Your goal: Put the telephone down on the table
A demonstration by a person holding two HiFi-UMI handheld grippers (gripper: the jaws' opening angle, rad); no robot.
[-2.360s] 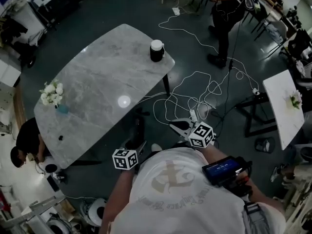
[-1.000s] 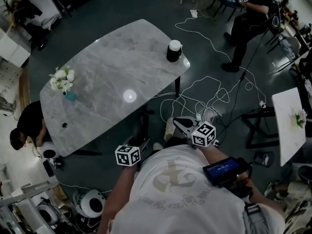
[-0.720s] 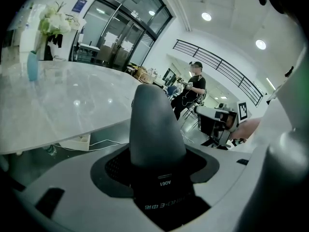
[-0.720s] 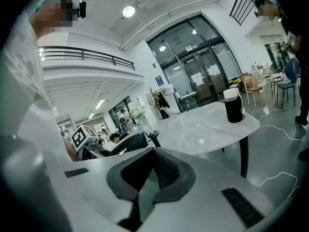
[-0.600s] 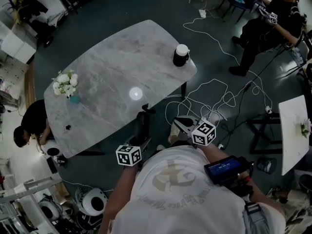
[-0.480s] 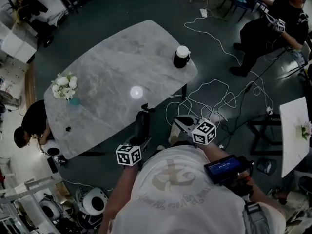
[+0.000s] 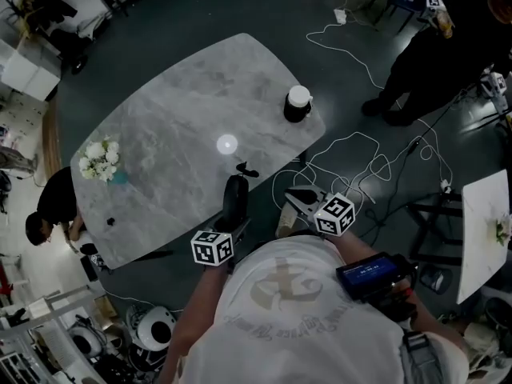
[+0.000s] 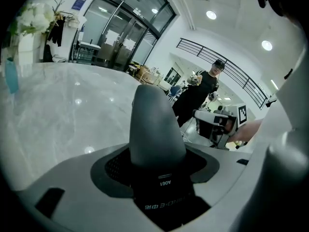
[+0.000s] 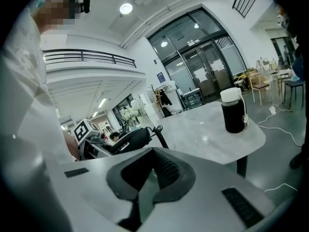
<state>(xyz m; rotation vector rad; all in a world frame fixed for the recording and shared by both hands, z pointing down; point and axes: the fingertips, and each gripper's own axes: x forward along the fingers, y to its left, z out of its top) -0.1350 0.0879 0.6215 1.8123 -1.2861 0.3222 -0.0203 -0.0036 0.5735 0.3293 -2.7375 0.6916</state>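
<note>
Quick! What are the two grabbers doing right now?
Left gripper: closed on the telephone.
Right gripper: closed, with nothing in it.

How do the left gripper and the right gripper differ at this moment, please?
The left gripper is shut on the telephone; the right gripper is shut with nothing between its jaws. The left gripper reaches the table at its near edge; the right gripper hangs over the floor beside it. Both carry a marker cube.
</note>
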